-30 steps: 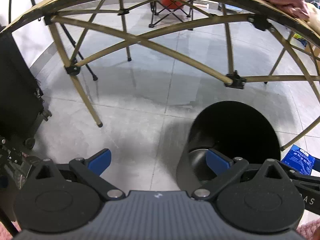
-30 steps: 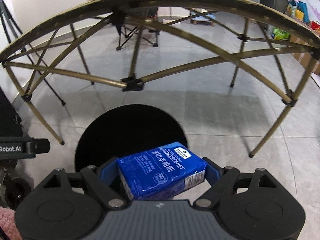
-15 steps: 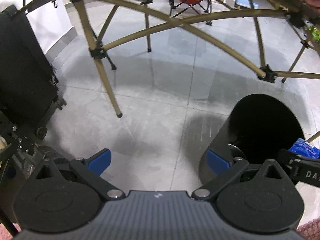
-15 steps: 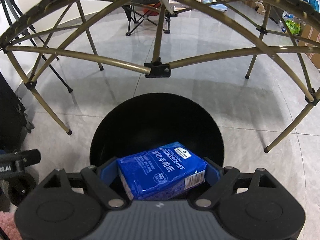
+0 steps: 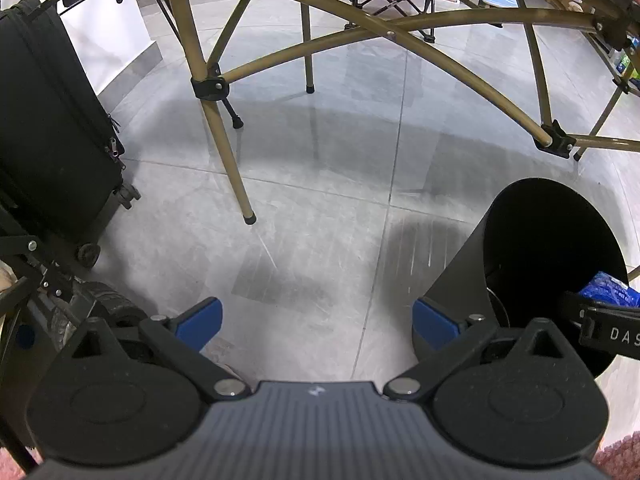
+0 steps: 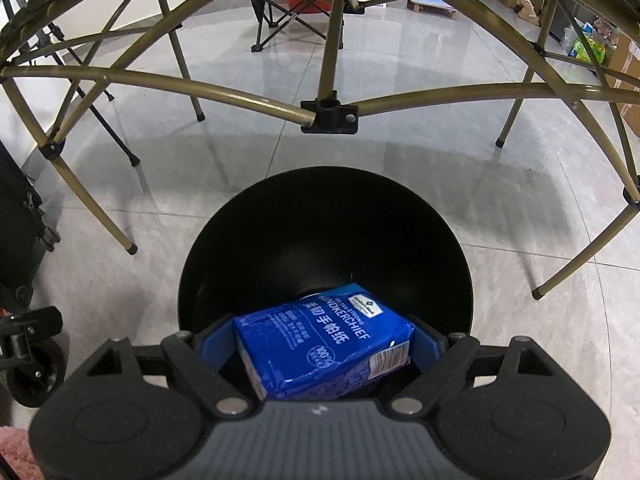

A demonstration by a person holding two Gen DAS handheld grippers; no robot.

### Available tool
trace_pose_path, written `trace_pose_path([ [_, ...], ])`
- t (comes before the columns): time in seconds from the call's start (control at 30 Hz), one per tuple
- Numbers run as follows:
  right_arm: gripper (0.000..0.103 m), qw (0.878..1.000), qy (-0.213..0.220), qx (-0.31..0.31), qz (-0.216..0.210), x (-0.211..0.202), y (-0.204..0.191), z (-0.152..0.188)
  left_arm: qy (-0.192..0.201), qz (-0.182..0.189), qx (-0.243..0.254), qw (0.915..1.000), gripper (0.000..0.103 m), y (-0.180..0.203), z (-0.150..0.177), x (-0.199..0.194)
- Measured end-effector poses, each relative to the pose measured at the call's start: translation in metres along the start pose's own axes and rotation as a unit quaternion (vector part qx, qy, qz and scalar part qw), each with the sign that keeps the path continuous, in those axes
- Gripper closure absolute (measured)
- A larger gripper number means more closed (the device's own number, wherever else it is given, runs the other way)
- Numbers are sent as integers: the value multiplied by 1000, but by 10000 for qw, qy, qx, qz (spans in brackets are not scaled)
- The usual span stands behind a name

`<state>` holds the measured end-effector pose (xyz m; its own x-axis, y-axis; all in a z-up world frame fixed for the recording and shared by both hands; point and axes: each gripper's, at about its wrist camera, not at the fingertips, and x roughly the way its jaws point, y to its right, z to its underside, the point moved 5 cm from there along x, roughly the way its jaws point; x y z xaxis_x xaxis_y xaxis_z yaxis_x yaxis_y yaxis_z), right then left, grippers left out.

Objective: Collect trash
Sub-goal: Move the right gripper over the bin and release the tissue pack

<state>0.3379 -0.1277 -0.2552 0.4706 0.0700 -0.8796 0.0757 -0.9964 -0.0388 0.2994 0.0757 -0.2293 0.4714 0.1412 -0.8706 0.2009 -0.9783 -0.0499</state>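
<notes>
My right gripper (image 6: 320,344) is shut on a blue tissue pack (image 6: 324,340) with white print, holding it tilted over the near side of a black round bin's mouth (image 6: 324,240). The bin (image 5: 532,240) also stands at the right of the left wrist view, where a corner of the tissue pack (image 5: 608,294) shows above its opening beside the right gripper's black body. My left gripper (image 5: 316,320) is open over bare grey floor tiles, left of the bin, with nothing between its blue pads.
Brass-coloured folding table legs (image 5: 224,140) and crossbars (image 6: 328,116) arch over the bin. A black suitcase (image 5: 52,128) on wheels stands at the left. A folding camp chair (image 6: 296,4) sits farther back. Pink rug edges show at the bottom corners.
Both grippers moved forward and down under the table frame. The bin now fills more of the right wrist view, with the tissue pack over its mouth; in the left wrist view it slid right.
</notes>
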Motion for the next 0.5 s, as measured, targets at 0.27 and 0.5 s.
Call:
trace_pose_path([
  [0.27,16,10000,-81,-4,-12,3,-1,-2,-3,-29,24,10000,0,2,2,0],
  [0.5,4,9999,-102,38,-74,6,0,-2,-1,-26,29,10000,0,2,2,0],
])
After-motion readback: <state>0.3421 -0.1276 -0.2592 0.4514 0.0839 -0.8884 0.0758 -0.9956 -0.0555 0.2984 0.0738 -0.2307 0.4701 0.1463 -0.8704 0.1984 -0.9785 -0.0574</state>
